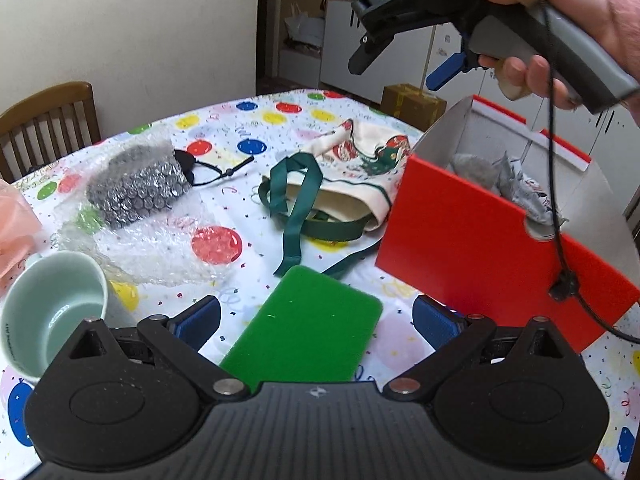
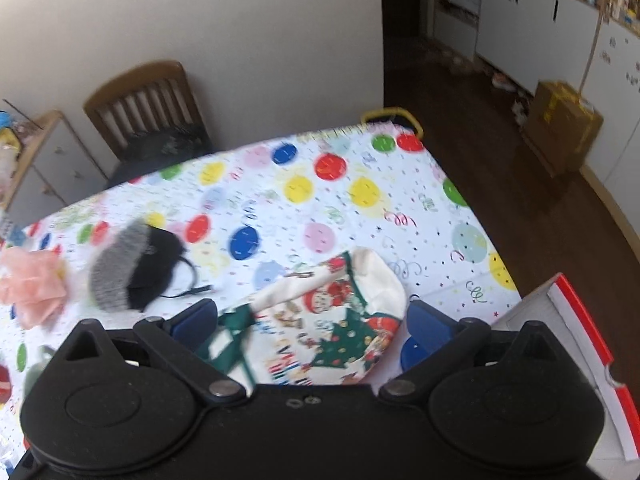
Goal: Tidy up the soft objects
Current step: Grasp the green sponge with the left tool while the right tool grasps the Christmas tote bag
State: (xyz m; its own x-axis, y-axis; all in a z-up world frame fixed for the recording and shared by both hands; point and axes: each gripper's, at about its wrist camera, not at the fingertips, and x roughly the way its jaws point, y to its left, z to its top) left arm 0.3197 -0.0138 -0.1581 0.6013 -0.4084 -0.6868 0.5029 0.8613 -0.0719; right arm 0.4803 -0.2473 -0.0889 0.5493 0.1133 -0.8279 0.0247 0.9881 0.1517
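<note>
A: What does the left wrist camera see?

B: The left gripper (image 1: 316,322) has its jaws wide apart and holds nothing. A flat green sponge pad (image 1: 304,332) lies on the spotty party tablecloth (image 1: 256,128), right between the two blue fingers (image 1: 200,320).

A: What is past the fingers?

B: Straight ahead of the jaws lies a cream cloth bag with green straps and a Christmas print (image 1: 356,184). Ahead and to the left is a sheet of clear bubble wrap (image 1: 160,248), and a grey and black soft bundle (image 1: 140,188) lies partly under it. A pale green mug (image 1: 52,312) lies on its side just left of the left finger. A red and white cardboard box (image 1: 472,236) stands open to the right of the jaws, with grey soft things (image 1: 480,172) inside.

A: And up high?

B: The right gripper (image 1: 394,66) is in the air above the box, held by a hand (image 1: 580,28). Its jaws are open and empty.

A: Now the right wrist camera?

B: The picture is a bit blurry. The jaws are wide and hold nothing. The Christmas bag (image 2: 332,320) lies below, between the fingers. The grey and black bundle (image 2: 132,268) is ahead to the left, and a peach cloth (image 2: 32,284) is further left. The box edge (image 2: 584,340) is just right of the right finger. A wooden chair (image 2: 148,108) stands past the table.
</note>
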